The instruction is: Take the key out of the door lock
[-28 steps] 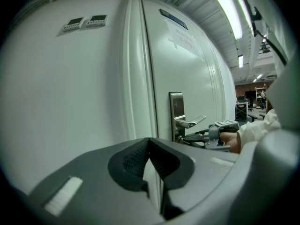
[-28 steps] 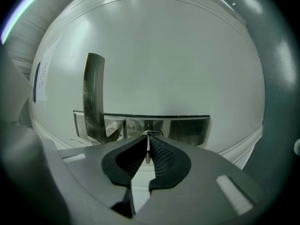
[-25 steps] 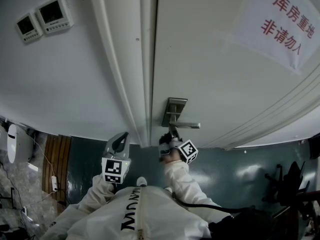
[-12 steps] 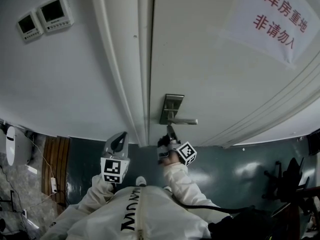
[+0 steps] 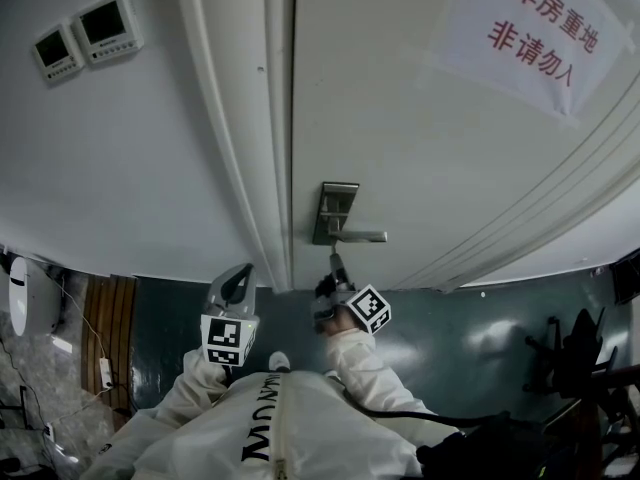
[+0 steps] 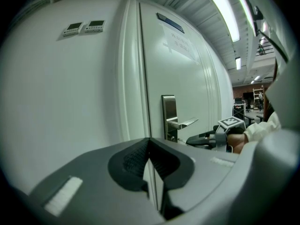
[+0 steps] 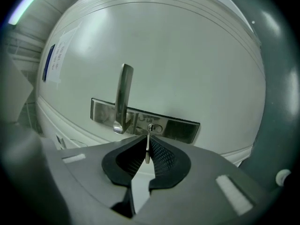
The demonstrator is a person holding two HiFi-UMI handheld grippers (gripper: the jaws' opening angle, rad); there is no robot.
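Only one thing in these views can hold something: the keyhole [image 7: 153, 128] in the lock plate [image 7: 180, 128] on the door [image 7: 178, 55]. From the right gripper view, the thin key [image 7: 147, 146] lines up with this keyhole and its tip reaches to the keyhole's edge. I cannot tell if the tip is inside it or just in front. In the head view the jaw tips are just below the handle [image 5: 362, 235] and a little apart from the plate, so most of the key looks to be out of the lock.

The right gripper [image 7: 146, 142] is clenched on the key. Its pads [image 7: 161, 156] press the flat blade from both sides, and the blade stands on its edge between them. The left gripper [image 6: 150, 146] is closed, tips touching, with nothing between them. It is held off the door, near the door frame, and touches nothing.

The key's head is hidden between the pads, so only the blade shows. In the head view the key is too small to make out. The sign [image 5: 535, 23] with red characters on the door is cut off at the top edge.
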